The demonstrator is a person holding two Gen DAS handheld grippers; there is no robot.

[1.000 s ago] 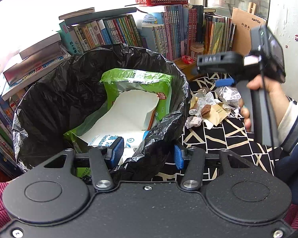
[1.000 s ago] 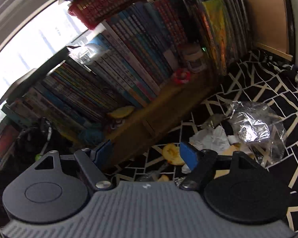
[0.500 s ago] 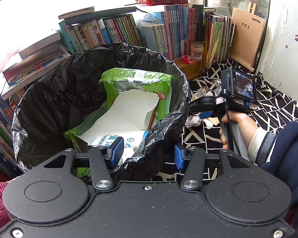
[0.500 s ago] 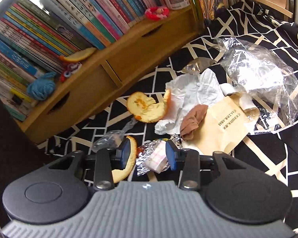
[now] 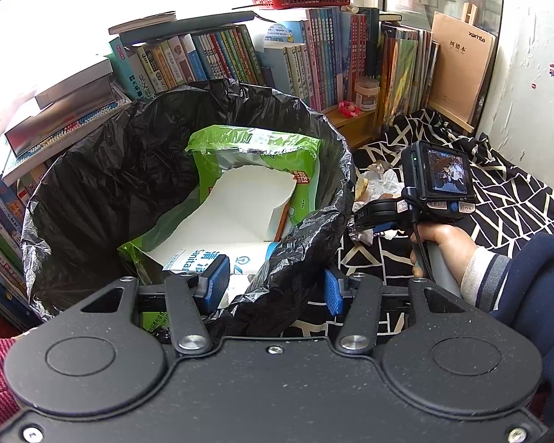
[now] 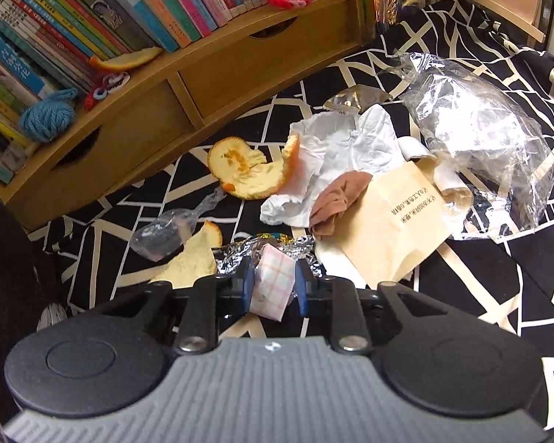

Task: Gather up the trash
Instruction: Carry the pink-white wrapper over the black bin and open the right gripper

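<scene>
inside black bin bag green packet, left tool pinching its rim, right tool closing around pink wrapper

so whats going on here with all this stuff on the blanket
A person is picking up trash with two handheld grippers. The left gripper is clamped on the rim of the black trash bag, holding it open. The right gripper is down at the litter pile, its jaws just closing around a small pink checked packet. Orange peel, tissue and clear plastic remain.
</scene>
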